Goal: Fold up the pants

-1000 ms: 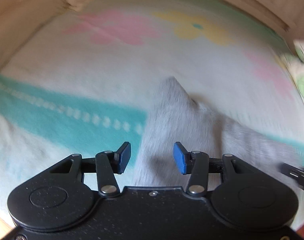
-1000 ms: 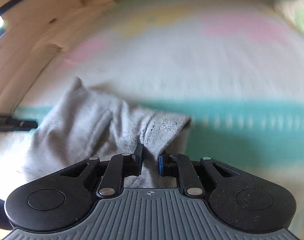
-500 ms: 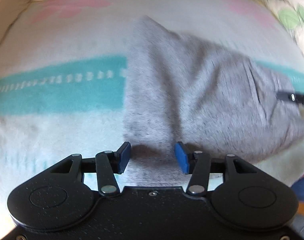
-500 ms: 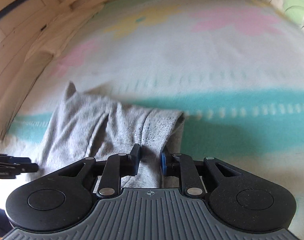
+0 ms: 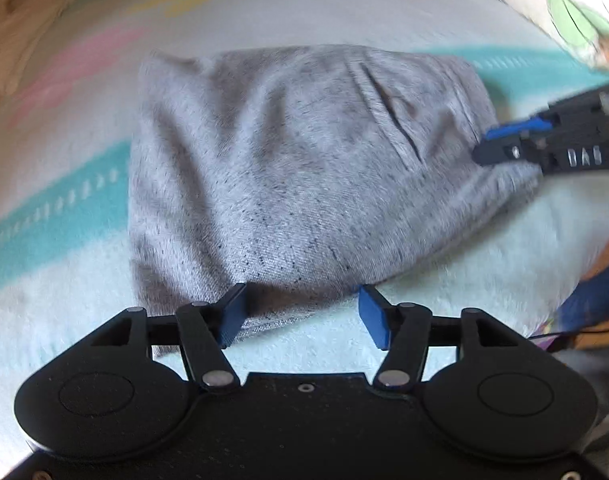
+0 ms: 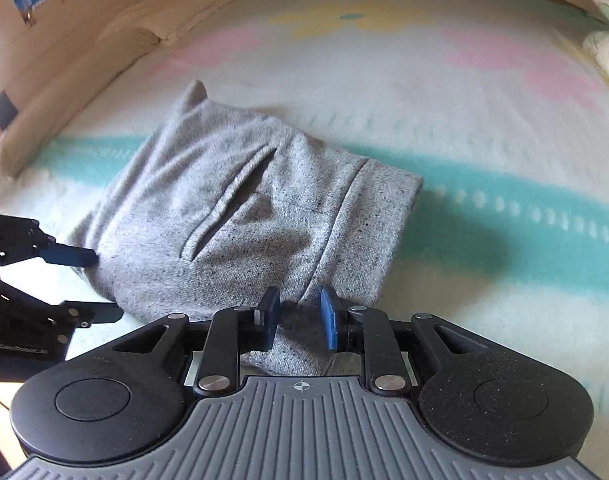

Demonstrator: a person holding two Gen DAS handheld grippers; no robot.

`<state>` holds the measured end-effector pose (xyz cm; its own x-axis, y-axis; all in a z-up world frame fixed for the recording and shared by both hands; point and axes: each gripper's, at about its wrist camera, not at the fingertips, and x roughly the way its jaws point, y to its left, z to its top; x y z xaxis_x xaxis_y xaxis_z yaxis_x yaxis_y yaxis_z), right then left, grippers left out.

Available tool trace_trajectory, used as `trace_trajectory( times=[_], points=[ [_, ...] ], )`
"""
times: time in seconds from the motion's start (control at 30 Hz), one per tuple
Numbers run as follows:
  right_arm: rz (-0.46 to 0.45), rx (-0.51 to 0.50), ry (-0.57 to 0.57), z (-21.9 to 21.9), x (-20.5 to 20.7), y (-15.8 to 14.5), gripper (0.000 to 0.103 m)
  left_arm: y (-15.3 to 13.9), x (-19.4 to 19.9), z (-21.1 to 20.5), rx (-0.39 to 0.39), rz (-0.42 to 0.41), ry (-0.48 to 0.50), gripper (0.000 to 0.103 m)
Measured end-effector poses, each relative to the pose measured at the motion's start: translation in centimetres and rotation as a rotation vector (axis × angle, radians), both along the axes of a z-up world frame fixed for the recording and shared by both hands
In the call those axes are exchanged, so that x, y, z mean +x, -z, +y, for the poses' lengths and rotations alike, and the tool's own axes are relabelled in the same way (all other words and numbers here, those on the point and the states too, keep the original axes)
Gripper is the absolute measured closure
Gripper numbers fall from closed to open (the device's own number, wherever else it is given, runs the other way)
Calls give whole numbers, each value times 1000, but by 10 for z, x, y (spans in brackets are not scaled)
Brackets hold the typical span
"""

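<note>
Seen from the left wrist, gray pants (image 5: 304, 160) lie bunched in a compact bundle on a pastel blanket (image 5: 64, 216) spread over a bed. The left gripper (image 5: 302, 314) hovers at the bundle's near edge, its blue fingers spread wide and holding nothing; one pad just touches the hem. At the far right, the right gripper (image 5: 504, 144) meets the cloth's side. The fabric looks like soft, light knit jersey, limp and prone to sagging, so a firm pinch on a thick seam or hem would likely serve better than a single loose layer. A flowered pillow (image 5: 576, 12) sits at the upper right, well clear.

From the right wrist, the right gripper (image 6: 300, 316) has its fingers drawn in around a fold of the pants (image 6: 244, 208) beside the ribbed band; the cloth passes between the pads, which seem to pinch it. A slit pocket gapes mid-panel and could snag a finger. The left gripper (image 6: 92, 284) sits parted at the bundle's left edge. A beige cushion (image 6: 64, 92) lines the bed's far side, apart from the work.
</note>
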<state>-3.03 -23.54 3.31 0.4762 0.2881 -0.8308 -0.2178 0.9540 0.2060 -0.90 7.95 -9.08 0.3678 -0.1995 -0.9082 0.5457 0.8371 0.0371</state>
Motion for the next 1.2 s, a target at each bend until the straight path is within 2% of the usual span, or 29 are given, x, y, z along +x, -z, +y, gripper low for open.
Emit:
trace_trajectory(
  times=[0.03,0.1,0.17,0.23,0.27,0.37,0.47,0.6,0.77,0.83,0.9,1.0,1.03,1.07,1.1,1.13,1.17,1.2],
  points=[
    [-17,27,22,-6,-1,-5,79,-4,-1,0,-6,-14,7,40],
    [-69,93,100,-21,-6,-16,71,-14,1,6,-67,-30,-7,40],
    [-97,174,174,-35,-4,-19,43,-28,6,18,-153,-48,-35,39],
    [-88,233,213,-45,1,-15,29,-41,13,30,-214,-109,-89,38],
    [-73,251,230,-47,4,-11,29,-48,18,37,-232,-143,-126,36],
    [-7,278,256,-48,13,4,29,-54,42,57,-267,-202,-276,19],
    [54,275,271,-47,18,19,29,-38,70,70,-287,-145,-378,19],
    [103,310,296,-48,20,33,24,-8,93,80,-266,-53,-432,19],
    [95,345,290,-42,25,38,3,19,100,77,-215,42,-393,19],
    [84,344,278,-38,28,39,0,25,102,72,-215,55,-382,15],
    [68,333,239,-32,35,41,0,31,108,72,-227,55,-388,7],
    [53,323,218,-28,39,41,2,36,118,73,-254,68,-400,1],
    [50,321,219,-30,39,40,15,38,121,73,-256,67,-403,1],
    [39,310,229,-32,39,38,51,39,125,74,-259,61,-407,1],
    [38,319,237,-36,38,37,62,40,128,73,-265,57,-417,1],
    [53,370,241,-42,38,38,69,41,130,71,-269,56,-429,2],
    [62,409,247,-45,38,39,73,40,131,66,-265,51,-428,14],
    [58,409,248,-45,37,37,74,36,128,67,-286,47,-406,45]
  ],
)
